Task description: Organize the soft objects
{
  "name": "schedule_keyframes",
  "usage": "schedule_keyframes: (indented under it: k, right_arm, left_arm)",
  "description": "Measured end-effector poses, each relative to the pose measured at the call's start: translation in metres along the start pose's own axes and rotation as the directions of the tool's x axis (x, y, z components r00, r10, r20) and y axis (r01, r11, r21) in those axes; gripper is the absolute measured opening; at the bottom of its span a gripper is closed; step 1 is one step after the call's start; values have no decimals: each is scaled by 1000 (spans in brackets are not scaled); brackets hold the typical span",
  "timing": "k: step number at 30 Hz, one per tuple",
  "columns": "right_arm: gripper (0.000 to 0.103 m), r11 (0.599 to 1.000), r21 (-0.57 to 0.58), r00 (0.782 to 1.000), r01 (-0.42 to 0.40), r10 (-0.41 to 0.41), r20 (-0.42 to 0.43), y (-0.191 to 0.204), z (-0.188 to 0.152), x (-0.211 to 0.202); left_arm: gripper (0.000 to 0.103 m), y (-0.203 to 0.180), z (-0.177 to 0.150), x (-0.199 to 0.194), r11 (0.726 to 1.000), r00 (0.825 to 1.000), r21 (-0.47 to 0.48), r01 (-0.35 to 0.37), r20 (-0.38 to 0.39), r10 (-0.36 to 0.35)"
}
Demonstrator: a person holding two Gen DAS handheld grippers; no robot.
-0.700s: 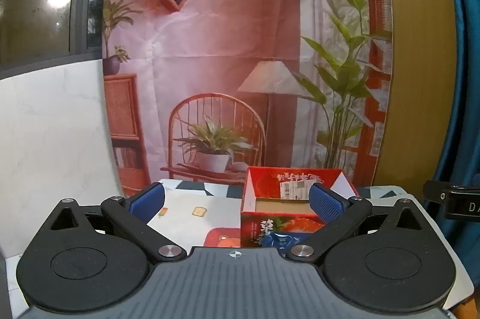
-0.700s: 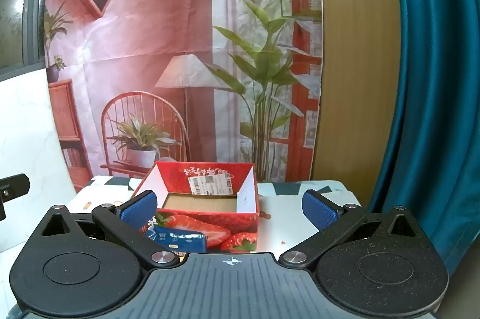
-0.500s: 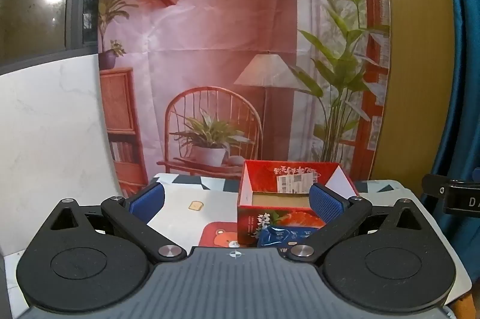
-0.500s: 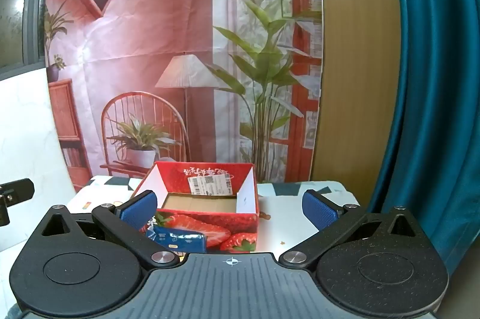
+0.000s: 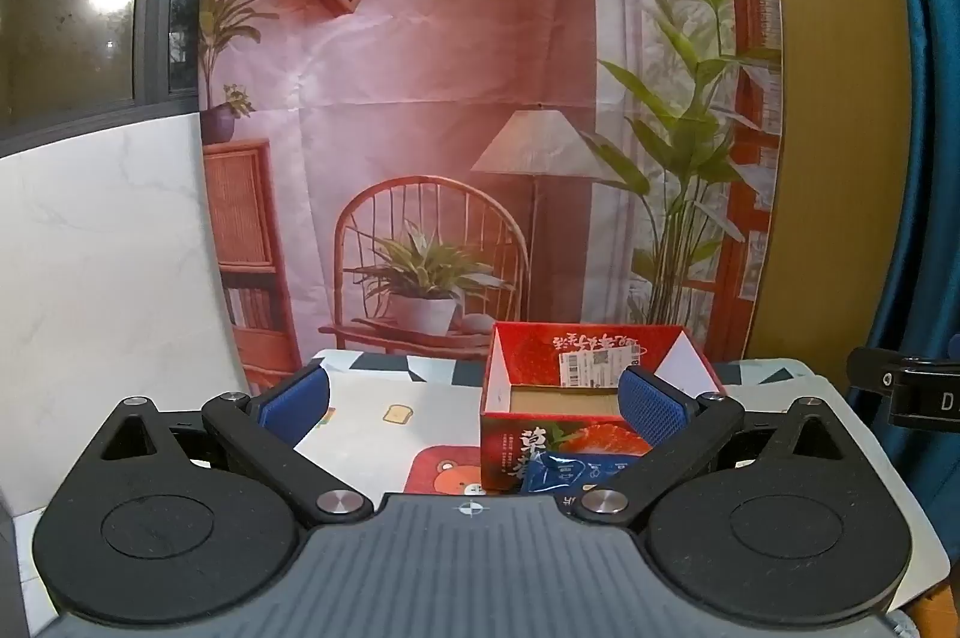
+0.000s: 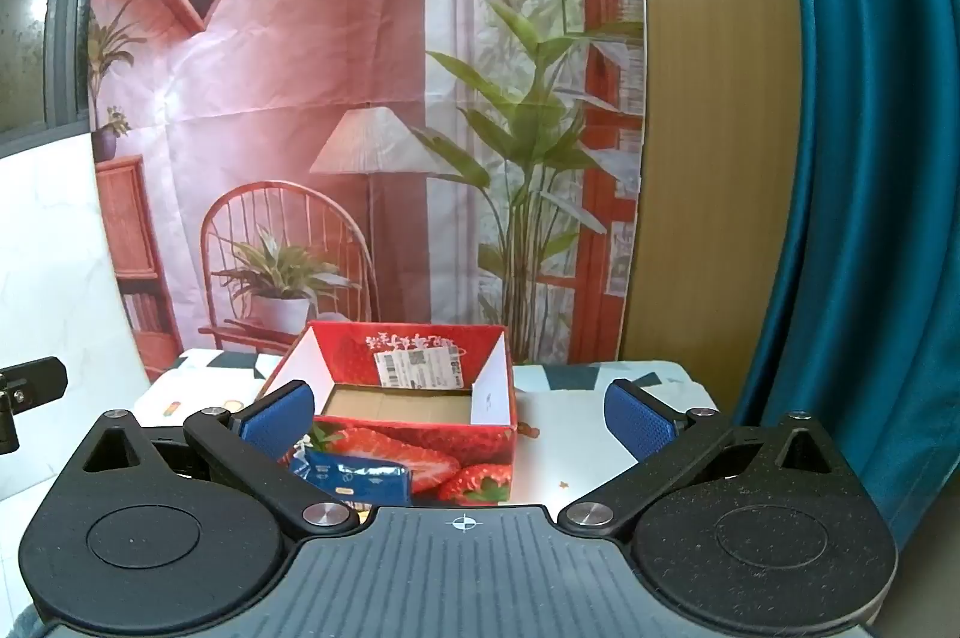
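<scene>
A red strawberry-printed cardboard box [image 5: 576,434] [image 6: 420,449] stands open-topped on the table, its brown floor bare as far as I can see. A blue soft packet [image 5: 570,473] [image 6: 354,479] lies against the box's near side, partly hidden by gripper arms. My left gripper [image 5: 474,401] is open, nothing between its blue pads [image 5: 294,401]; the box sits behind its right pad. In the right wrist view my right gripper [image 6: 459,419] is also open and holds nothing, with the box and packet toward its left pad.
The table carries a patterned cloth [image 5: 384,422] with a bear print [image 5: 444,476]. A printed room backdrop [image 5: 480,98] hangs behind; a teal curtain [image 6: 852,158] is at the right, a white marble panel [image 5: 102,278] at the left. The other gripper's body [image 5: 906,392] shows at the right edge.
The left wrist view has shifted slightly, dipping then rising a little; the box keeps its place. The right gripper has barely moved. Both stay wide open.
</scene>
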State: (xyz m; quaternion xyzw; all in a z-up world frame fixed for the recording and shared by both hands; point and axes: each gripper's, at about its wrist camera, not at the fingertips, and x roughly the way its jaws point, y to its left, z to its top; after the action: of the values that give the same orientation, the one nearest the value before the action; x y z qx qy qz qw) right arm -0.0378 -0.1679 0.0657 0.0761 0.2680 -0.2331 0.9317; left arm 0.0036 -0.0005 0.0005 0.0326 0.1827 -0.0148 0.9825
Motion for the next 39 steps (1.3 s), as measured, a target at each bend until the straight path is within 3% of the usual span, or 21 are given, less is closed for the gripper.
schedule_keyframes:
  k: [39]
  right_arm:
    - [103, 1000, -6, 1000, 4, -4, -1, 0, -1, 1]
  left_arm:
    - [103, 2, 2, -1, 1000, 1000, -8, -4, 11, 4]
